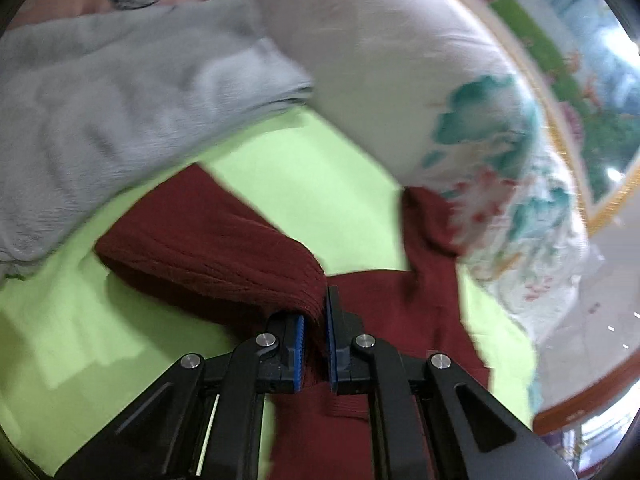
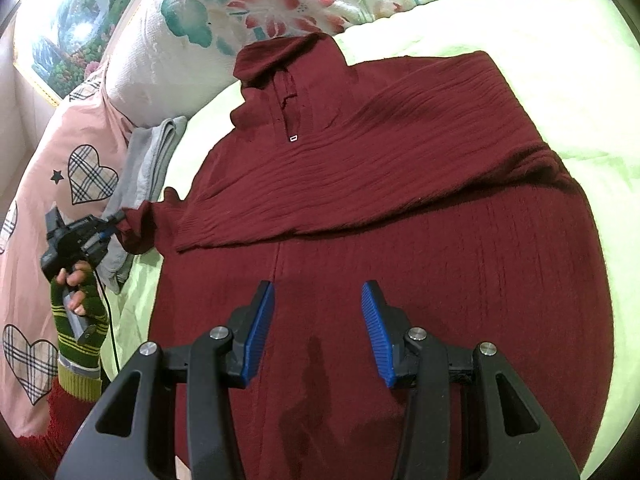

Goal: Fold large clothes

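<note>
Maroon sweater beneath parted right tongs

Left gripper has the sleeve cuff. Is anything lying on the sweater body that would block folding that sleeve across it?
Nothing visible does. The left gripper is shut on the sleeve cuff, and the maroon sweater lies bare on the green sheet. The folded grey cloth lies beside the cuff, off the sweater.

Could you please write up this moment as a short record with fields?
garment: maroon sweater, front up, one sleeve folded across the chest
surface: lime-green sheet
left hand-held gripper: shut on the sleeve cuff
right hand-held gripper: open above the sweater body, holding nothing
nearby: folded grey cloth, floral pillow
</note>
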Tool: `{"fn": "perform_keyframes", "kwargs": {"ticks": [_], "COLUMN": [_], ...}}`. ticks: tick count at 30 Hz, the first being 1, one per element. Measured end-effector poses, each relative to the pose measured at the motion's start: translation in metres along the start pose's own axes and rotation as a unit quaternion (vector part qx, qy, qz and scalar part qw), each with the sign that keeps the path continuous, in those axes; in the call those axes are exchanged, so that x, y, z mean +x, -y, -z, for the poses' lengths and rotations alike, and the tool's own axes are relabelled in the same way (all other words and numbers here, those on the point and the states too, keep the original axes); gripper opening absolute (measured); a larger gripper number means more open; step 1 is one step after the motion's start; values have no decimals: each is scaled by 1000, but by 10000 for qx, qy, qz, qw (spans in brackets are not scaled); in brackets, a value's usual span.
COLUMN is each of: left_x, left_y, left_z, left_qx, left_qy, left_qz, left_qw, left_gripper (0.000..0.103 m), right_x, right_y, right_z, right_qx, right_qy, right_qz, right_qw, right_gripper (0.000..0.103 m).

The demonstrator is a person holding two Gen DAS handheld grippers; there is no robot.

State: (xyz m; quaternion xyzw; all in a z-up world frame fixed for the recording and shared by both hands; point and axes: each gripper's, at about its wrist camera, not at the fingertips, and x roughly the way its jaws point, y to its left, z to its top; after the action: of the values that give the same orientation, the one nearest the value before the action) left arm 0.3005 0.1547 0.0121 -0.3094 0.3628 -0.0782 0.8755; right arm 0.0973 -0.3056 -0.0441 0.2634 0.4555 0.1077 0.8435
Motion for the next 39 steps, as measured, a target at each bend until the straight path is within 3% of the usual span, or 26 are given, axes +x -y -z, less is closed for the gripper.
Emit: {"fn": "perform_keyframes", "kwargs": {"ticks": [4, 8, 12, 16, 21, 24, 26, 27, 31, 34, 39], "left_x": [6, 33, 77, 122, 169, 178, 177, 172, 135, 100, 53], "left_y": [58, 133, 194, 226, 234, 221, 211, 205, 176, 138, 66], "left_z": [18, 57, 106, 153, 202, 214, 218, 217, 209, 193, 150], "left_qx": [243, 551, 857, 1112, 1443, 1504, 1465, 1464, 1651, 1635, 1650], "left_qy": [-90, -415, -868, -1261, -1773, -2053, -2185, -2204, -2053, -1841, -930], "left_qz": [679, 1446, 1773, 1803, 1506, 1305, 1250, 1224, 1024, 789, -559], "left_qw": [9974, 9871, 9766, 9691, 9618, 9582, 9566, 9565, 9592, 9660, 9803], "left_gripper": [7, 7, 7, 7, 8, 11, 19, 29, 58, 58, 58], "right_x": [-8, -22, -37, -50, -57, -56, -54, -52, -36, -21, 11], "right_y": [8, 23, 41, 66, 86, 86, 82, 79, 67, 58, 47], "right_z": [0, -3, -6, -10, -12, -15, -18, -20, -30, -42, -64], "right_qx": [128, 335, 516, 776, 996, 1028, 1023, 998, 877, 738, 593], "right_qy": [147, 343, 561, 712, 789, 826, 830, 823, 661, 573, 246], "right_qz": [43, 120, 232, 352, 453, 462, 417, 385, 263, 193, 205], "right_qw": [9998, 9988, 9968, 9938, 9909, 9902, 9904, 9909, 9936, 9954, 9977], "right_gripper": [46, 46, 46, 47, 46, 47, 47, 47, 47, 47, 58]}}
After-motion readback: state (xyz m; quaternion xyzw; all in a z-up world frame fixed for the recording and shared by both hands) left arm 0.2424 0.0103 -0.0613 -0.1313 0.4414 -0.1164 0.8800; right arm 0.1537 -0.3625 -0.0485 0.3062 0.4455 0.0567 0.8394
